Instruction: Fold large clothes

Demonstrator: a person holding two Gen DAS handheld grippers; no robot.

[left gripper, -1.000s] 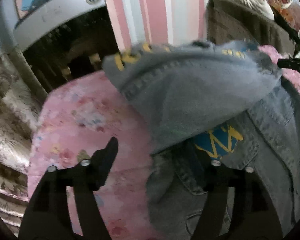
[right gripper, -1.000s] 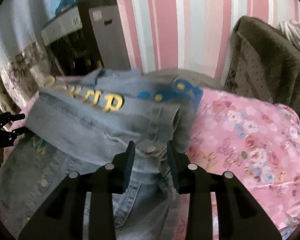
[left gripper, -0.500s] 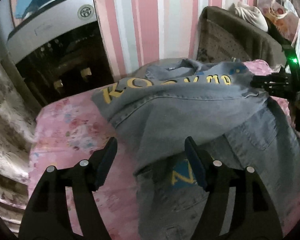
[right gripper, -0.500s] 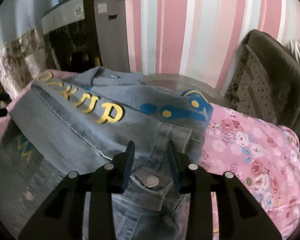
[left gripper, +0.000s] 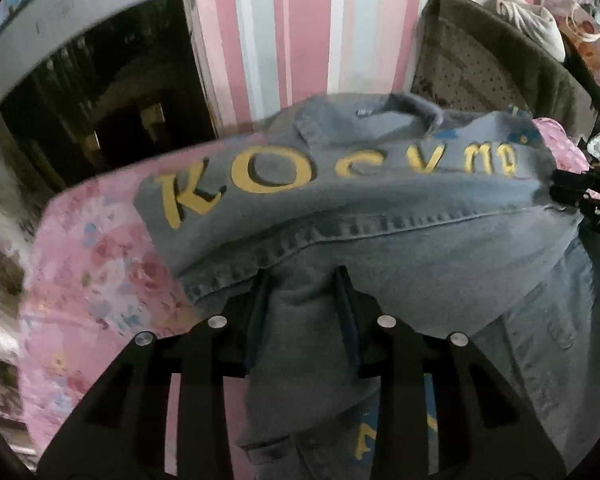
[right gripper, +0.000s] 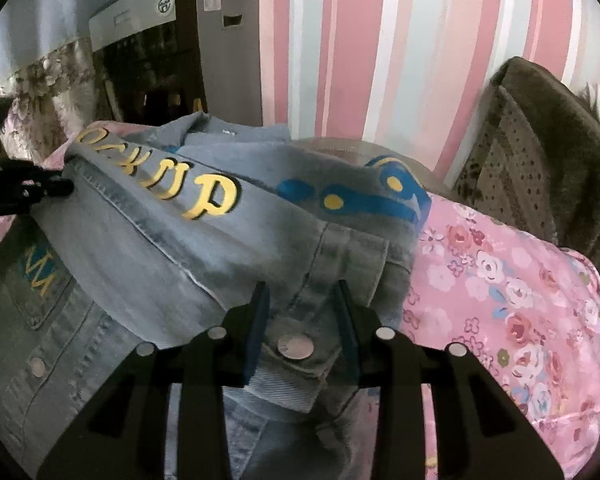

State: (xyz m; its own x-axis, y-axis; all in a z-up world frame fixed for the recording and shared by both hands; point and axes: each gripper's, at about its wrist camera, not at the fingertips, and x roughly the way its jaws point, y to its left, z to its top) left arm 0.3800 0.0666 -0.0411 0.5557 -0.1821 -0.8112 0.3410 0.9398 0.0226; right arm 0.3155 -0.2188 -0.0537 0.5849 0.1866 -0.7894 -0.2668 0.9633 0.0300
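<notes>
Denim jacket [left gripper: 380, 240] lies spread on a bed with a pink floral cover [left gripper: 100, 264], and the fold looks about half made. One long band of it, the sleeve with the yellow lettering [left gripper: 260, 176], is lifted off the jacket body and stretched across it; the body underneath stays flat, front up, its snap buttons [right gripper: 38, 368] and a chest pocket with a blue and yellow patch [right gripper: 40, 268] showing. Laying the band down, folding the other side and doubling the length appear to be left.

The left gripper [left gripper: 302, 276] is clenched on a bunch of denim at one end of the band. The right gripper [right gripper: 302, 292] is clenched on the buttoned cuff [right gripper: 296, 346] at the other end. Each gripper shows in the other's view, at the far end of the band.

The band's long axis runs crosswise from gripper to gripper, slightly sagging between them. The jacket's own long axis runs away from both grippers, collar [left gripper: 380, 116] at the far end toward the striped wall [left gripper: 300, 20], hem nearest and below the grippers.
</notes>
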